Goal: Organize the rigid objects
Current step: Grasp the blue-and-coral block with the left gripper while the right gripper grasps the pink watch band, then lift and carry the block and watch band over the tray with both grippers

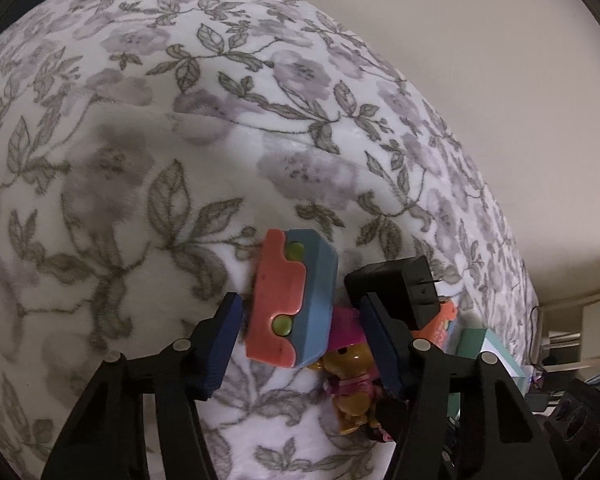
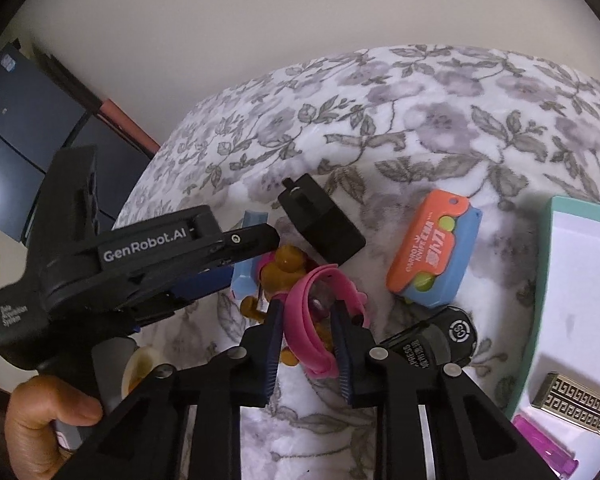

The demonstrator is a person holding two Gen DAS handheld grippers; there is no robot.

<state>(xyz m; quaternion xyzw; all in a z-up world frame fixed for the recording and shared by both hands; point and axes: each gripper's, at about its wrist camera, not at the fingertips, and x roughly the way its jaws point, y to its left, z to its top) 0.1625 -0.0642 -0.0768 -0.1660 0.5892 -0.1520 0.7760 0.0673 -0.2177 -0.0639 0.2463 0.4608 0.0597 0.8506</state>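
Toys lie on a floral blanket (image 1: 148, 152). My left gripper (image 1: 304, 328) is open around an orange and blue block toy (image 1: 294, 296), with a tan and pink dog figure (image 1: 350, 376) just behind it. A black power adapter (image 1: 396, 284) lies by the right finger. In the right wrist view my right gripper (image 2: 306, 338) is closed on a pink band (image 2: 306, 316) over the dog figure (image 2: 284, 264). The left gripper (image 2: 236, 240) reaches in from the left. A second orange and blue block toy (image 2: 432, 252) and the adapter (image 2: 322, 224) lie beyond.
A teal-rimmed white box (image 2: 548, 280) at the right holds a brass patterned block (image 2: 576, 404) and a purple item (image 2: 544, 440). A black round-ended device (image 2: 440, 340) lies beside the right finger. Dark cabinets (image 2: 24, 132) stand at the left.
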